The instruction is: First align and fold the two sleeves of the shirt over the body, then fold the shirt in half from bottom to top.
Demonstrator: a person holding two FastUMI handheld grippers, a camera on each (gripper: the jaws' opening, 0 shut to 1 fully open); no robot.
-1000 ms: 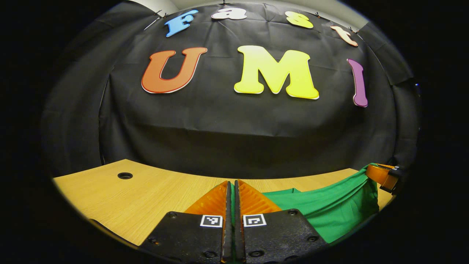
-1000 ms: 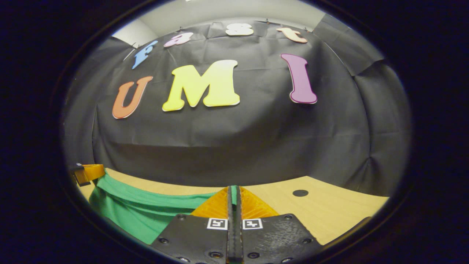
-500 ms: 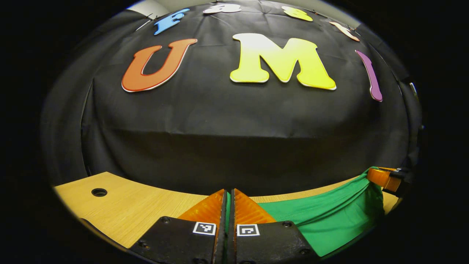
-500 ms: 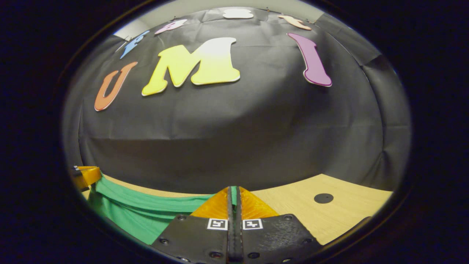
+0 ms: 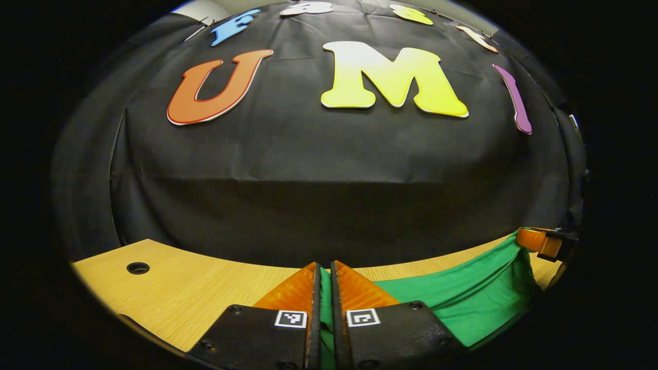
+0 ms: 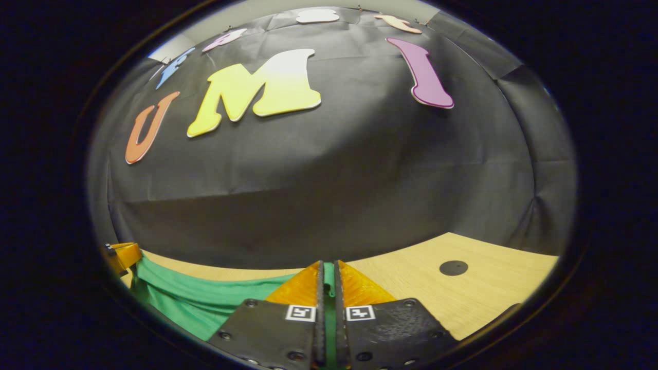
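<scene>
Left gripper view: the left gripper (image 5: 325,275) is clenched on an edge of the green shirt (image 5: 452,300), whose soft cloth stretches in a sagging band over the wooden table (image 5: 195,288) toward the right gripper (image 5: 540,242), likely to carry one edge level.

Right gripper view: the right gripper (image 6: 329,275) pinches the same smooth, creased fabric.

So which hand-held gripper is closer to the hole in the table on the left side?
Left. The left hand-held gripper pinches the shirt with the hole on the table to its left; the right hand-held gripper holds the shirt's far end, farther off.
</scene>
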